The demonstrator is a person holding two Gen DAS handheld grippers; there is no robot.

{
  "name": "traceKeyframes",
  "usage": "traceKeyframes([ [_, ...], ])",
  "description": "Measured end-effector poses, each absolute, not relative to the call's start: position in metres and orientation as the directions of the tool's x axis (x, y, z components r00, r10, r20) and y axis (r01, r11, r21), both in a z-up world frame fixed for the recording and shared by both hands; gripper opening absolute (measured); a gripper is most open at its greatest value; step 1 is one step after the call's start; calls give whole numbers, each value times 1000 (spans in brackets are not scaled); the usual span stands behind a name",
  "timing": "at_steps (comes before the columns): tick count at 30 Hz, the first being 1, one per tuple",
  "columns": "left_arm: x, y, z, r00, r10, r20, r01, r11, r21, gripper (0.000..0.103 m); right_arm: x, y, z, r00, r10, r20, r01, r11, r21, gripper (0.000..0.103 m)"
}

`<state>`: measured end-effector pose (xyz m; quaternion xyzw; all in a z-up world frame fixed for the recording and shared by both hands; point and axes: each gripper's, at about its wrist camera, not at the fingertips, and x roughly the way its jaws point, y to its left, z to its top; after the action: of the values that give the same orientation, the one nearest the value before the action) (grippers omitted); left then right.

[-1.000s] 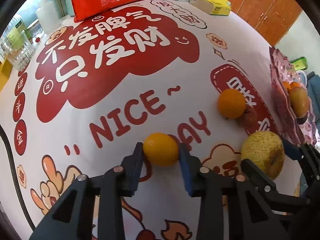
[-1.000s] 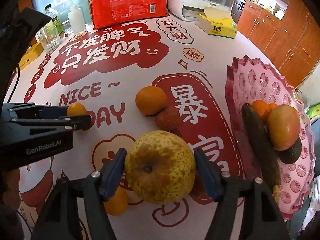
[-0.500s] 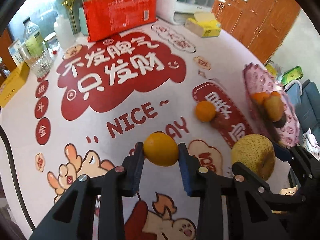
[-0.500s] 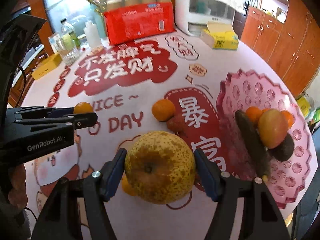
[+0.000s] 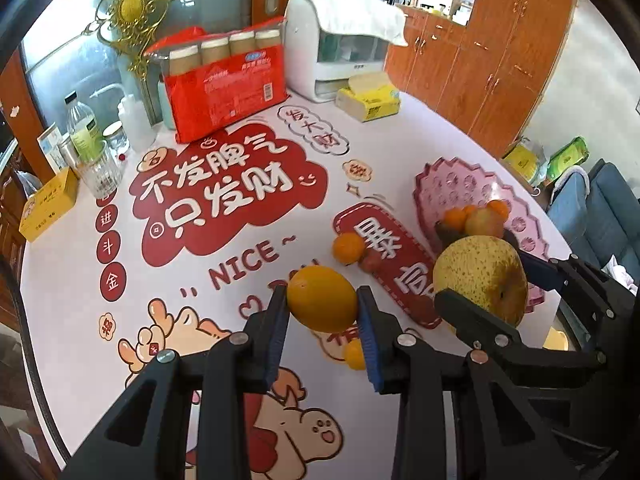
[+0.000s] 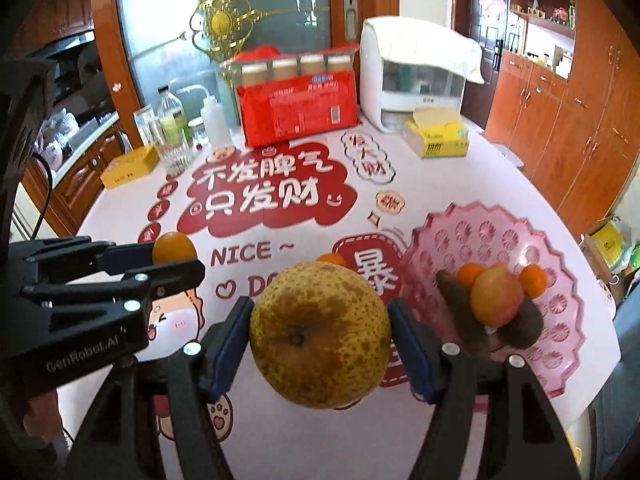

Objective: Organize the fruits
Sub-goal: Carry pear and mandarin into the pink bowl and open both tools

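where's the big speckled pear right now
The pear is clamped in the right gripper, lifted off the table, with the pink plate to its right and the left gripper holding an orange beside it.

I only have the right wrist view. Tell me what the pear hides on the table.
Observer: Behind the pear, a small reddish fruit lies against the orange, outside the pink tray.
Operator: Report the left claw's grip.
Observer: The left claw is shut on a yellow-orange fruit, both pads pressing its sides.
Operator: Check beneath it.
Observer: A small orange fruit sits on the table below.
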<state>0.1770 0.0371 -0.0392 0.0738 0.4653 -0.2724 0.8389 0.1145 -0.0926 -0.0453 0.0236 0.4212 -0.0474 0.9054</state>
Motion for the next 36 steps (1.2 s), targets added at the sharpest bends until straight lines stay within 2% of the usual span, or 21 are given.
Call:
traceKeyframes([
  [8, 161, -9, -25, 430, -387, -816, 527, 841, -122, 32, 97, -136, -24, 687, -67, -723, 109, 994, 11, 69],
  [20, 146, -131, -16, 441, -378, -814, 528, 843, -105, 32, 85, -266, -7, 696, -124, -707, 177, 984, 2, 69],
  [28, 156, -184, -54, 404, -304, -863, 464, 881, -94, 32, 93, -332, -26, 654, -152, -741, 183, 982, -40, 69],
  [36, 164, -204, -99, 355, -211, -911, 421, 906, -46, 33, 108, -361, -73, 546, -160, -822, 160, 983, -85, 69],
])
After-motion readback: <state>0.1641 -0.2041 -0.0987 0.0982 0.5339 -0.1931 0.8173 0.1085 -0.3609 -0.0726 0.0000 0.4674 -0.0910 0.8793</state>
